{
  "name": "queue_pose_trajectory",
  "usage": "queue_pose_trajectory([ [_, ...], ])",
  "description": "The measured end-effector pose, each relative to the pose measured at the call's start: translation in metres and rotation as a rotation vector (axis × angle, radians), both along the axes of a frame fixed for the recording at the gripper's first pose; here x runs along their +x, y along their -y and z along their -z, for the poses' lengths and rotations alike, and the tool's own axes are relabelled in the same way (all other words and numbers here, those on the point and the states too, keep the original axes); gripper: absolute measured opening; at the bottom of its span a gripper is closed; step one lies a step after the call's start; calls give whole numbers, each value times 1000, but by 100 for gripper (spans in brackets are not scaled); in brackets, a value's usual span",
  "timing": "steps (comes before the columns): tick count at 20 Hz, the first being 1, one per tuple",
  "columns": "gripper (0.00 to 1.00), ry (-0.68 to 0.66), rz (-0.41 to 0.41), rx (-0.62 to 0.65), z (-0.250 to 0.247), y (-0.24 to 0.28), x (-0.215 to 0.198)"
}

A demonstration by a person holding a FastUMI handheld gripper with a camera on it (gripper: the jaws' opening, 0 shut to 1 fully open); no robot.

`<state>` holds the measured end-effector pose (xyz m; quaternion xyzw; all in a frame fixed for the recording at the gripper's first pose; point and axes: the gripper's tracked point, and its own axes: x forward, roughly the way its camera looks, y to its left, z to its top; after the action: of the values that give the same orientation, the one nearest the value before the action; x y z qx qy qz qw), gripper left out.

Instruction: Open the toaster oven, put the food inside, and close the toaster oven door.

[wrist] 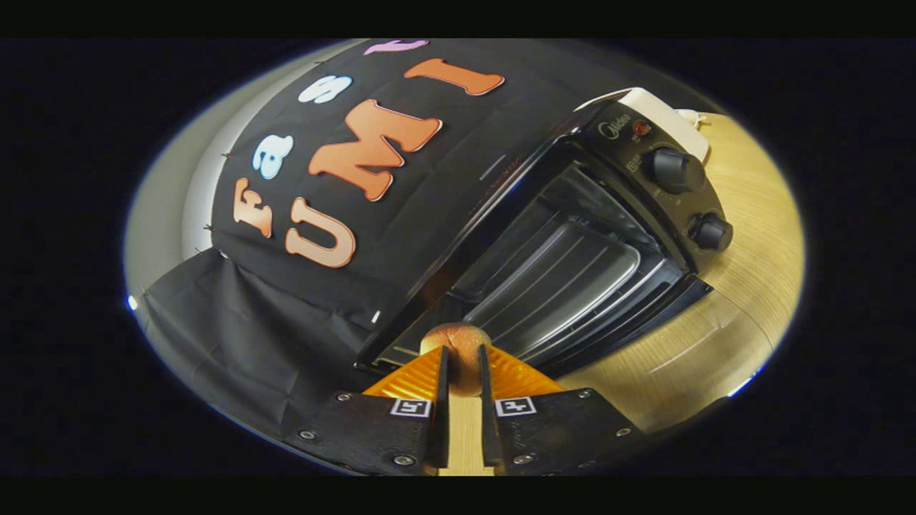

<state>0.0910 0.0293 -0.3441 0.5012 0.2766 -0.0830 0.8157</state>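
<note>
Your one camera rides the gripper (463,357), rolled sideways, facing along its fingers (411,375), near the open toaster oven (572,243).

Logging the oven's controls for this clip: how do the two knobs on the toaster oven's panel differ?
The upper knob looks larger than the lower knob, though the fisheye may exaggerate that. The upper knob sits next to the small red lamp; the lower knob sits nearer the open door. Both are round, black and on the same dark panel of the toaster oven. The gripper is shut on the food.
</note>
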Motion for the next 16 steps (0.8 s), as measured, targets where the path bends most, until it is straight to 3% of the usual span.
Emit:
queue_pose_trajectory([
  [8,18,-17,83,-74,24,13,29],
  [13,18,11,77,-180,22,15,43],
  [16,19,17,29,-279,22,13,49],
])
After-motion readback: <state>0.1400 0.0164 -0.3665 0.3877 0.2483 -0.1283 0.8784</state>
